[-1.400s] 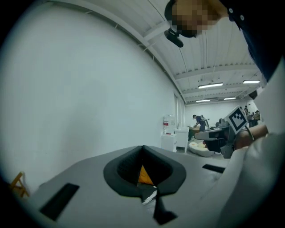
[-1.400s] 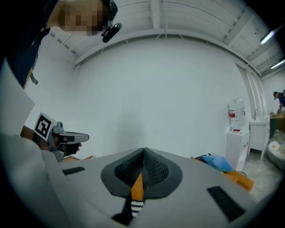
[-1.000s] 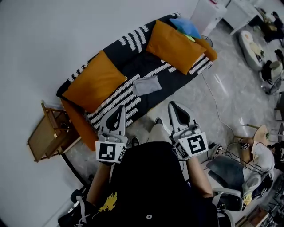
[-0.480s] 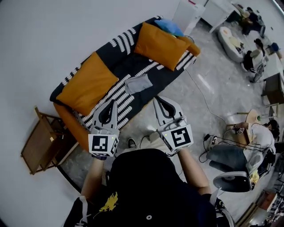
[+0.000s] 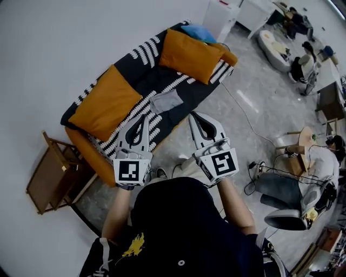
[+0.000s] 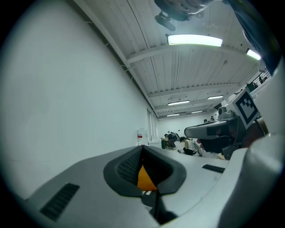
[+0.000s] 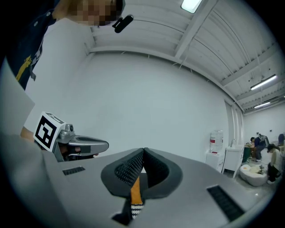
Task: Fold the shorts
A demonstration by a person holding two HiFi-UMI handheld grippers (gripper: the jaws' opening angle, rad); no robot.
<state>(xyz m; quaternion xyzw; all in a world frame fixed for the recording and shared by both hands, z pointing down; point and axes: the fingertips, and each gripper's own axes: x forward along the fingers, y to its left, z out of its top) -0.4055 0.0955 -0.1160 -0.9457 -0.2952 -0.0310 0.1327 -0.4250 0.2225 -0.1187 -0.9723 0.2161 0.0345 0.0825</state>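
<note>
The grey shorts [image 5: 166, 101] lie as a small flat rectangle on the black-and-white striped sofa [image 5: 141, 78], between two orange cushions [image 5: 106, 103] [image 5: 188, 55]. My left gripper [image 5: 145, 116] is held in the air in front of the sofa's edge, jaws shut with nothing in them. My right gripper [image 5: 193, 114] hovers beside it over the floor, also shut and empty. In the left gripper view the shut jaws [image 6: 143, 148] point level at the wall, with the right gripper [image 6: 222, 129] alongside. The right gripper view shows its shut jaws [image 7: 143, 151] and the left gripper [image 7: 75, 144].
A wooden side table [image 5: 48, 176] stands at the sofa's left end. A blue item [image 5: 199, 32] lies at the far end by a white unit [image 5: 219, 13]. A cable [image 5: 254, 127] crosses the tiled floor. People, a chair [image 5: 294, 216] and clutter are at the right.
Both grippers have risen and moved forward toward the sofa, staying shut and empty. The shorts have not moved.
</note>
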